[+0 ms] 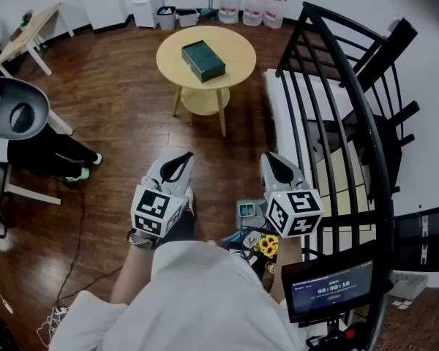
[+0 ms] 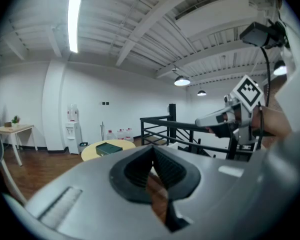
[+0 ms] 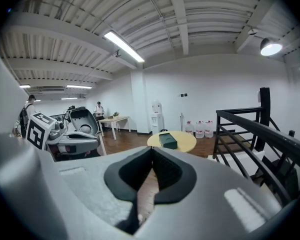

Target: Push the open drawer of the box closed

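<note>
One green box (image 1: pixel 203 60) sits on round table (image 1: pixel 238 48); wood floor (image 1: pixel 124 101).

Bright, even indoor light comes from a ceiling tube light (image 2: pixel 73 24) and a pendant lamp (image 3: pixel 270 47), both flaring white. The wooden floor (image 1: pixel 117 101) carries a soft sheen and faint shadows. Every view bows strongly toward dark corners, and the left gripper (image 2: pixel 152 159) looks soft up close.

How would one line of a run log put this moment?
left gripper: jaws shut, empty | right gripper: jaws shut, empty | box: on round table, untouched
</note>
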The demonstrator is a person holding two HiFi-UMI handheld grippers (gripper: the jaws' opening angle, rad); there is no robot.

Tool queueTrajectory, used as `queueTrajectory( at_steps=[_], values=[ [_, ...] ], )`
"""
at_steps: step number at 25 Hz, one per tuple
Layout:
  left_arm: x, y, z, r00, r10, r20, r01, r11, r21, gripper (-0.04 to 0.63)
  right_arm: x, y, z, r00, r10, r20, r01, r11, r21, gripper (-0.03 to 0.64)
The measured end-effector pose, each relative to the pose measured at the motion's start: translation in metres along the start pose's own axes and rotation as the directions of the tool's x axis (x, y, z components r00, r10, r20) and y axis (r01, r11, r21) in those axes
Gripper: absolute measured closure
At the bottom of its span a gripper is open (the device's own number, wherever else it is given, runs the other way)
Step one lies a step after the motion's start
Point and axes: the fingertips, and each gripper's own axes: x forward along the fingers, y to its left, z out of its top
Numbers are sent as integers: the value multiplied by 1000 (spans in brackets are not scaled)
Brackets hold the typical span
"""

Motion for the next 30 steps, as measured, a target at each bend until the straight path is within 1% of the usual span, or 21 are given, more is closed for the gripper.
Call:
queueTrajectory(
  at_steps=[3,7,11,14,16,20,22,25,30],
  values=[
    [-14,-9,4,1000,18,9,-18,1000,18,588,-13,7,0,999,15,29,-15,1000,1,612],
    [-21,-5,11,1000,20,14,-21,999,36,588,-15,17,7,998,28,49,-27,1000,-6,612],
    [-28,1,27,999,0,51,-3,998,62,588,-17,41,18,996,56,74,-53,998,-44,612],
    [-34,2,33,998,-22,66,17,996,86,588,-19,54,23,994,52,96,-50,998,-32,612],
    [-44,5,34,997,-28,70,22,996,86,588,-20,65,26,993,55,102,-53,998,-29,612],
    [-57,14,30,997,-29,66,23,996,80,588,-19,85,38,990,63,128,-56,997,-57,612],
    [-64,16,26,997,-30,67,26,997,71,588,-18,97,37,990,68,123,-59,995,-80,612],
    [-73,22,27,995,-27,91,21,998,65,588,-13,113,38,991,84,100,-71,989,-127,612],
    [-79,26,30,993,-12,114,4,997,73,589,-10,127,42,991,101,87,-87,985,-149,612]
  ],
)
